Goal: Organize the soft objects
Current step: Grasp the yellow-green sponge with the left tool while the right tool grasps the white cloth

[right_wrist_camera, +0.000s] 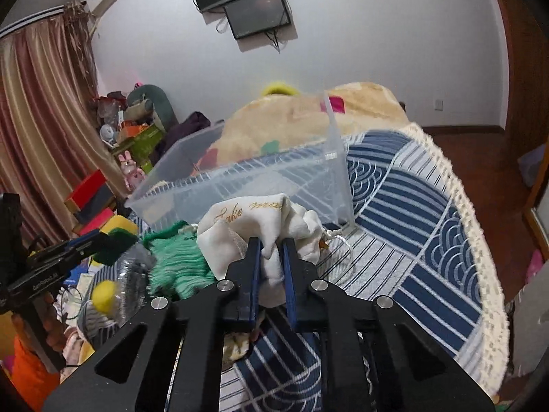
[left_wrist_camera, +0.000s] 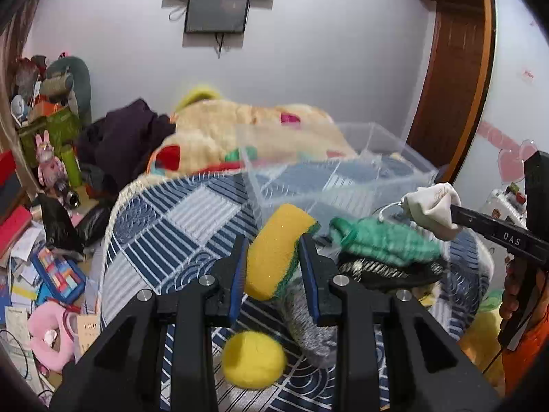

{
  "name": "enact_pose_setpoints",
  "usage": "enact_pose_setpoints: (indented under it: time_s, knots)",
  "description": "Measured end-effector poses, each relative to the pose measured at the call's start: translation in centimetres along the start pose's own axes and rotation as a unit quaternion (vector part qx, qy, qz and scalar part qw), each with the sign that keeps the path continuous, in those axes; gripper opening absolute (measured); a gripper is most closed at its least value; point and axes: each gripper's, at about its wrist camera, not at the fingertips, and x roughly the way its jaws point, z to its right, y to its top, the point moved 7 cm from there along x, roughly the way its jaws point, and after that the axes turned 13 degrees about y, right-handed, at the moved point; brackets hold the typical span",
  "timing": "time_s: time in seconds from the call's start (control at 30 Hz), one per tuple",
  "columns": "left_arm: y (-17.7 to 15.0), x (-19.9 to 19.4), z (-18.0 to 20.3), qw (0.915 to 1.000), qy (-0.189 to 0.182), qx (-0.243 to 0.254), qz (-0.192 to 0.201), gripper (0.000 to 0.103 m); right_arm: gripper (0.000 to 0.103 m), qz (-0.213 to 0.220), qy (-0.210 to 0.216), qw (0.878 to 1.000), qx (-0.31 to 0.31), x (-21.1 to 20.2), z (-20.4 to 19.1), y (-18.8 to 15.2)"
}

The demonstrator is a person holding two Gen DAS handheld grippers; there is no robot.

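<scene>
My left gripper [left_wrist_camera: 274, 243] is shut on a yellow sponge with a green scrub side [left_wrist_camera: 276, 250], held above the bed; it also shows at the left of the right wrist view [right_wrist_camera: 118, 231]. My right gripper [right_wrist_camera: 271, 247] is shut on a white drawstring pouch with gold lettering [right_wrist_camera: 260, 219], also seen in the left wrist view [left_wrist_camera: 434, 207]. A clear plastic bin [left_wrist_camera: 343, 171] stands on the blue patterned cover [left_wrist_camera: 171, 226] just beyond both grippers. A green knitted piece [left_wrist_camera: 384, 240], a dark knit item [left_wrist_camera: 387, 271], a grey sock [left_wrist_camera: 308, 326] and a yellow ball [left_wrist_camera: 254, 358] lie on the cover.
A beige plush blanket [left_wrist_camera: 219, 130] and dark clothing [left_wrist_camera: 127, 137] lie behind the bin. The floor at the left holds books, boxes and a pink toy [left_wrist_camera: 51, 333]. A wooden door [left_wrist_camera: 456, 68] stands at the right. Monitors hang on the wall [left_wrist_camera: 219, 10].
</scene>
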Motion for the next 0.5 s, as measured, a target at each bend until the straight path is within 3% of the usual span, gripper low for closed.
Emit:
enact_pose_setpoints:
  time_s: [0.3,0.5]
  knots:
    - [5.1,-0.9,0.1,0.9984,-0.020,-0.006,0.053,0.030,0.011,0.064,0.002,0.997,-0.053,-2.7,-2.8,4.3]
    - [7.6,1.2,0.6,0.9982,-0.035,-0.009,0.048,0.030,0.011,0.092,-0.008,0.992,-0.087,-2.0,-3.5,7.6]
